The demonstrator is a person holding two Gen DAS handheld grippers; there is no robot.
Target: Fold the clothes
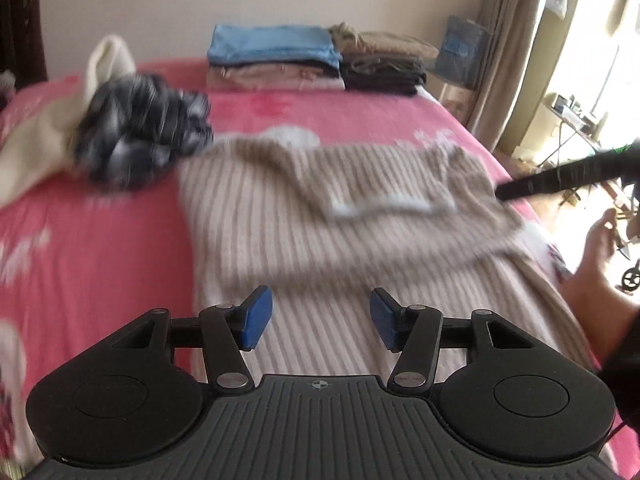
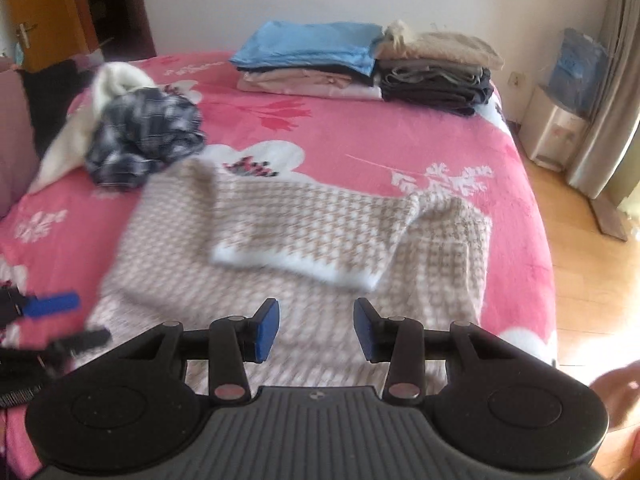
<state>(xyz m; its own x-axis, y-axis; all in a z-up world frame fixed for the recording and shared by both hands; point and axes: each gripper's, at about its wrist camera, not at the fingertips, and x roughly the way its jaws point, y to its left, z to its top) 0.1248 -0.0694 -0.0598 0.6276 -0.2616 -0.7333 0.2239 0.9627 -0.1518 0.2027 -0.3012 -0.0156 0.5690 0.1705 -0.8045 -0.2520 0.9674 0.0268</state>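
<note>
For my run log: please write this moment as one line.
left gripper open | right gripper open | beige sweater partly folded on bed | nothing held

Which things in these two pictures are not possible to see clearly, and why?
- Beige sweater: motion blur in the left wrist view turns its pattern into stripes.
- Sweater's near hem: hidden behind the right hand-held gripper in the right wrist view.
- Left hand-held gripper: blurred and cut off by the left edge of the right wrist view.
- Plaid shirt: crumpled, so its shape is unclear.

Black gripper (image 1: 321, 316) bodies with ribbed grey tops and blue-padded fingers (image 1: 256, 318).
</note>
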